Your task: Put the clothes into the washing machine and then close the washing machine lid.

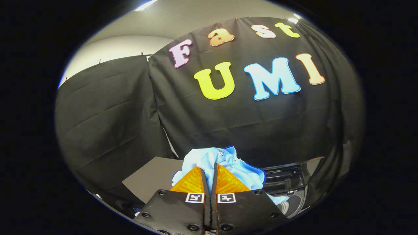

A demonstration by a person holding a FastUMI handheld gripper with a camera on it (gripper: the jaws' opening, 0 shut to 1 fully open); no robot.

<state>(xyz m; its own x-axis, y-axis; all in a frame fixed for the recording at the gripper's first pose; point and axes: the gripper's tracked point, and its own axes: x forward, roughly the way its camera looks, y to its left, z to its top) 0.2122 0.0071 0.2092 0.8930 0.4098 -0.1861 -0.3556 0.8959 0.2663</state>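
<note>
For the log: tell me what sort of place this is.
Probably a staged recording booth: black cloth walls it, a washing machine stands just beyond the claw, which is shut on a light blue shirt.

The gripper (209, 169) has two wedge-shaped fingers (191, 182) with ribbed inner faces, narrowing toward 12 o'clock. Each is bolted to a flat dark plate (169, 212) studded with round screw heads (146, 214). A small square black-and-white marker (194, 197) sits on each plate near the central seam
</note>
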